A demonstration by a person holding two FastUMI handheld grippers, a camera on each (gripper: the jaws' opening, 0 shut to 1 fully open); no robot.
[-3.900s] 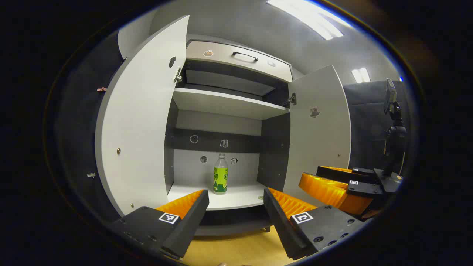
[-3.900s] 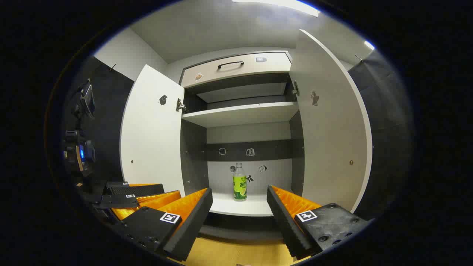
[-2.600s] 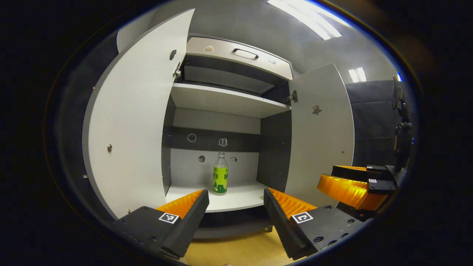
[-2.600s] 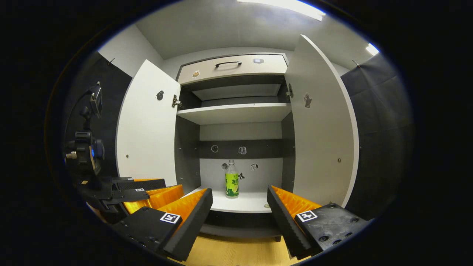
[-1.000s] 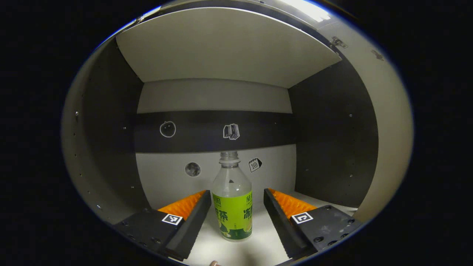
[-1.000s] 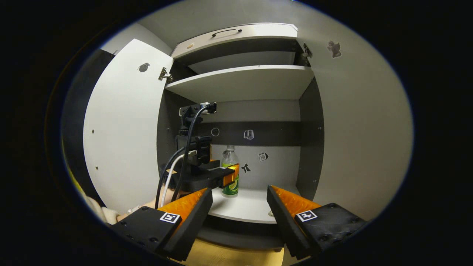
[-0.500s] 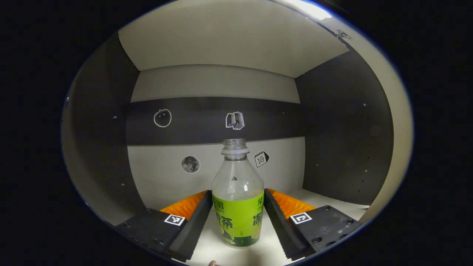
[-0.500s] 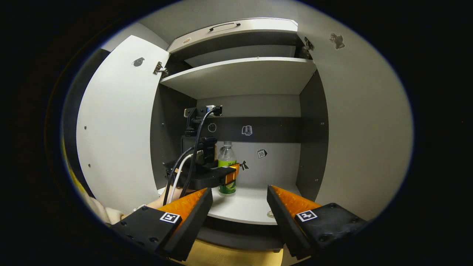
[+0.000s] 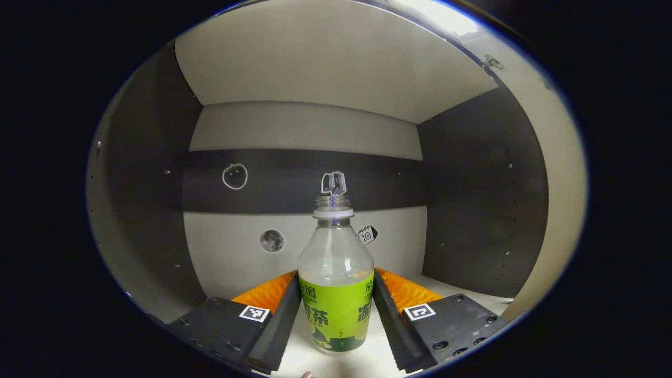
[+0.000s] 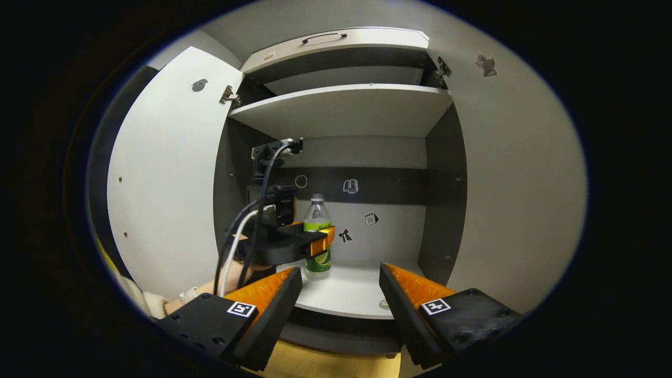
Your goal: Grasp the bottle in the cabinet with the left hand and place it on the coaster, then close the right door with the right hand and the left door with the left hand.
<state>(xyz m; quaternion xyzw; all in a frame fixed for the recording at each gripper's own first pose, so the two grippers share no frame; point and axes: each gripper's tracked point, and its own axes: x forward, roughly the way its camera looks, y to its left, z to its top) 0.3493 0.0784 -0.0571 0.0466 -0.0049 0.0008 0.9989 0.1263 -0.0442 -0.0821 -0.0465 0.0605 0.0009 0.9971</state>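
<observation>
Inside the cabinet (image 10: 446, 173), the left gripper (image 9: 336, 310) pinches the bottle (image 9: 336, 294) standing on the shelf (image 10: 346, 294). The right gripper (image 10: 340, 294) waits spread. Next, I'd guess: lift out, find the coaster.

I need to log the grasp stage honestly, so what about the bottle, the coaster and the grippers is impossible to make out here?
- Bottle base: in the left gripper view, cut off at the bottom edge, so lift-off from the shelf is undecidable.
- Left gripper contact: the fingers flank the label; real pressing is unclear.
- In the right gripper view, the left gripper hides the bottle's middle.
- Coaster: location unknown.
</observation>
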